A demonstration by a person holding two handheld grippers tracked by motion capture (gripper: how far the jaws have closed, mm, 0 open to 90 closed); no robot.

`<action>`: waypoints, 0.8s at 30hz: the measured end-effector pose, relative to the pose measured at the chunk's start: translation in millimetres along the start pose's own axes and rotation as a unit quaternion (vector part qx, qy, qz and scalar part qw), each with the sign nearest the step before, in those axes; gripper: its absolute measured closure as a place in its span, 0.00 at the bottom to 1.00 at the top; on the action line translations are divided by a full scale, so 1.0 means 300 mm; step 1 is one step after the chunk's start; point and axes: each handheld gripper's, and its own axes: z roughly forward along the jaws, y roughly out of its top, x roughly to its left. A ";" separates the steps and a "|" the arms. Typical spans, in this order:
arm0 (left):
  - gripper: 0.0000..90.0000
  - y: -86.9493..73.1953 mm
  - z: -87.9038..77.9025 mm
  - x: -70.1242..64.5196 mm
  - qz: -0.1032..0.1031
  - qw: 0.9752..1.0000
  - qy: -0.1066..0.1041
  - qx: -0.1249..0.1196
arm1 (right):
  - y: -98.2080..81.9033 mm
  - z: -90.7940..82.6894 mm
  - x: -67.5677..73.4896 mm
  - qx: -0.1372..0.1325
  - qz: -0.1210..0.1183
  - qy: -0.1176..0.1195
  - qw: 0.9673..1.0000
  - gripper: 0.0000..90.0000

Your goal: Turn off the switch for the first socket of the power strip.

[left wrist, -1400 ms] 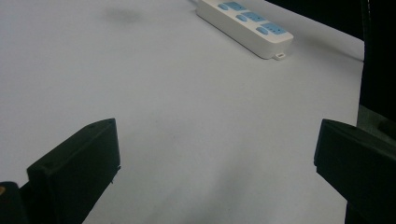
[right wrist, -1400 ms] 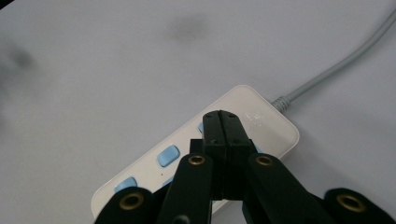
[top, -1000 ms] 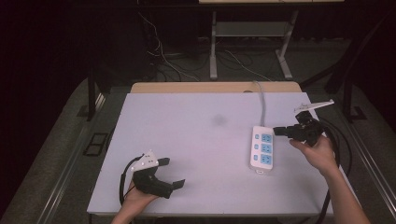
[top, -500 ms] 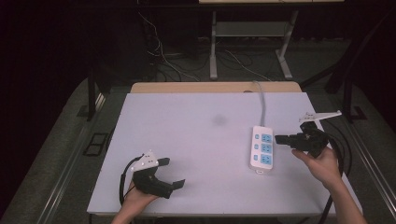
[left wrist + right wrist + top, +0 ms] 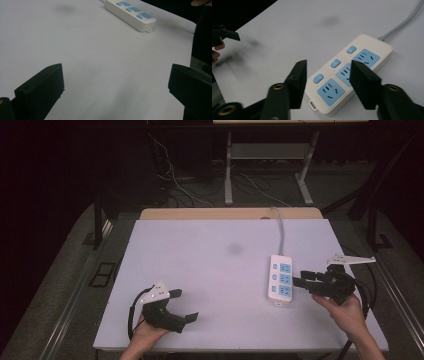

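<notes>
Strip, white with three blue sockets, lies flat on the right half of the table, its grey cord running off the far edge. It looks rigid, light and smooth-sided, so it would likely slide; gripping across its narrow width near the free end seems best. Right tool hovers just beside it, jaws apart and empty. Left tool rests wide and empty at the near left, well apart. Right gripper view adds three small switches beside the sockets, unreadable from above.
</notes>
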 end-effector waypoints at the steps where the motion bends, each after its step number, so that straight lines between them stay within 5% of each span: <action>1: 0.00 0.000 0.000 0.000 0.000 1.000 0.000 0.000 | -0.004 -0.003 0.003 -0.003 0.003 0.002 1.000 0.40; 4: 0.00 0.000 0.000 0.000 0.000 1.000 0.000 0.000 | -0.016 -0.008 0.014 -0.008 0.007 0.012 1.000 0.17; 8: 0.00 0.000 0.000 0.000 0.000 1.000 0.000 0.000 | -0.037 -0.010 0.034 -0.007 0.000 0.020 1.000 0.00; 24: 0.00 0.000 0.001 -0.001 0.002 1.000 0.000 0.002 | -0.149 0.015 0.074 0.008 -0.024 0.041 0.999 0.00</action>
